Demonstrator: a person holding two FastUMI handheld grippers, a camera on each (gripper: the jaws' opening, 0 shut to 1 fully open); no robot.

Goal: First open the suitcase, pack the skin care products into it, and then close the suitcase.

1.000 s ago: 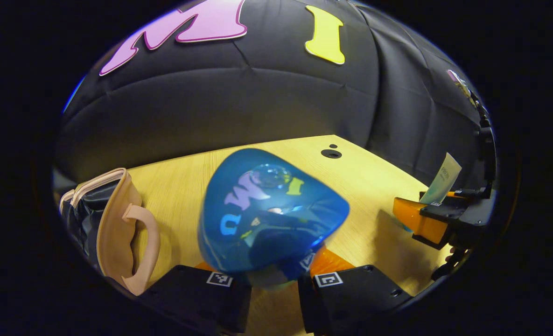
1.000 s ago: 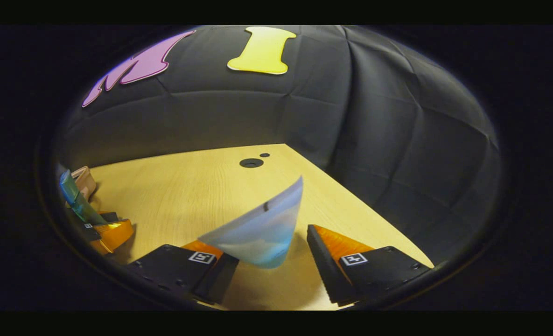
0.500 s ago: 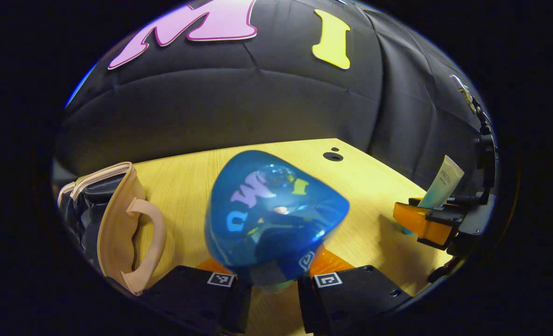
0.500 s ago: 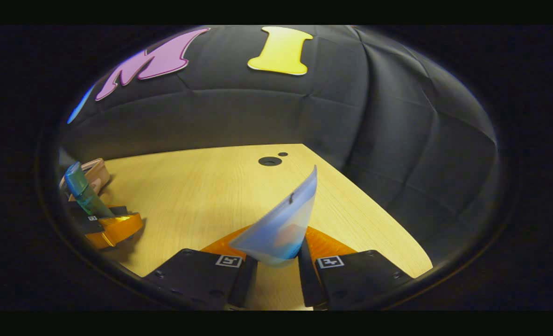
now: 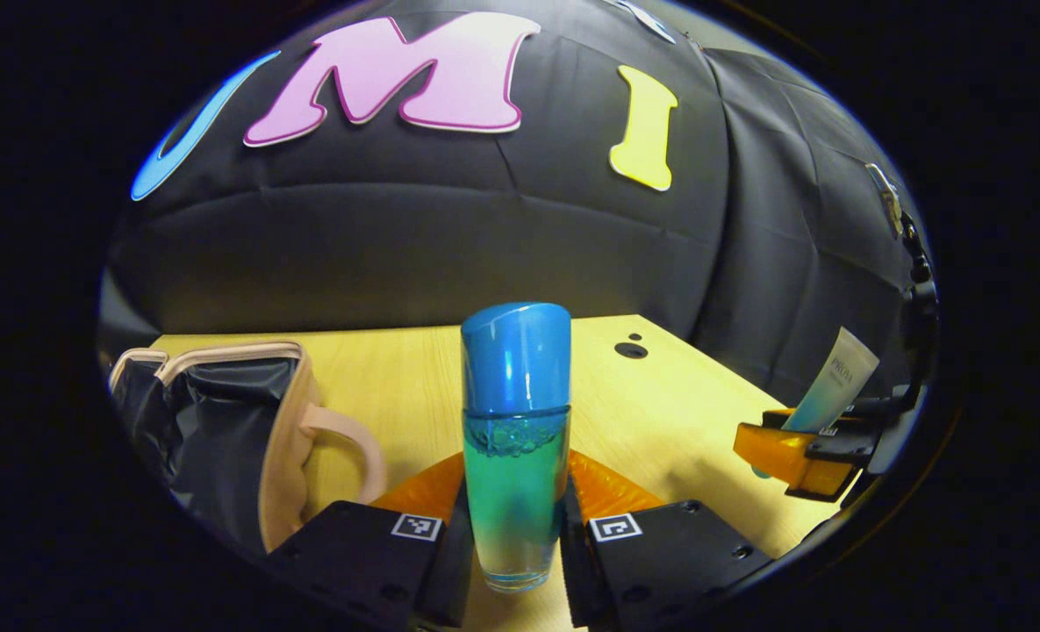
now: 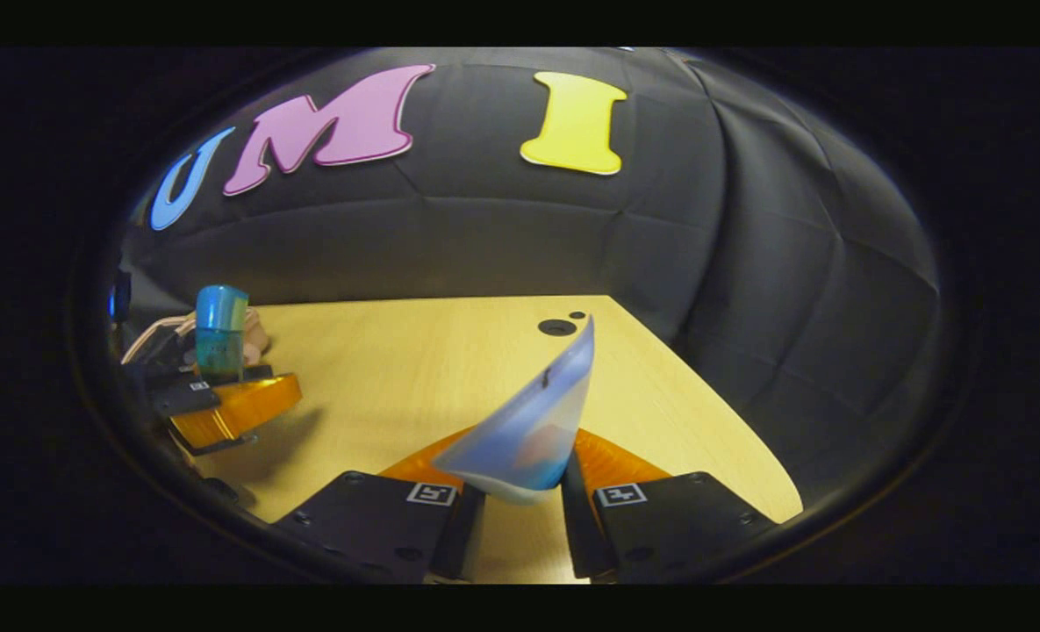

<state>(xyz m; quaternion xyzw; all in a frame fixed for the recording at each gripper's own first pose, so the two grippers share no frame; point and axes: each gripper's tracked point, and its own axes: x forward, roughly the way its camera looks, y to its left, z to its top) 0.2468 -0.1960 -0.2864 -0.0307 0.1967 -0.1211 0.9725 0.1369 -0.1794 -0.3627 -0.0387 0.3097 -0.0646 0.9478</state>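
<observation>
Left claw (image 5: 512, 527) clamped on upright blue-capped teal glass bottle (image 5: 515, 439); right claw (image 6: 520, 500) pinching pale plastic tube (image 6: 533, 421). Carry both level over open pink suitcase (image 5: 221, 430); release low.

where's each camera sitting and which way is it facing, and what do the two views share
Left gripper view: rides on the left gripper, facing the booth wall across the table; own fingers clamp an upright blue bottle; open suitcase at left.
Right gripper view: rides on the right gripper, facing the same wall; own fingers grip a pale tube.
Shared: table, suitcase, both held items, each other's gripper.
</observation>
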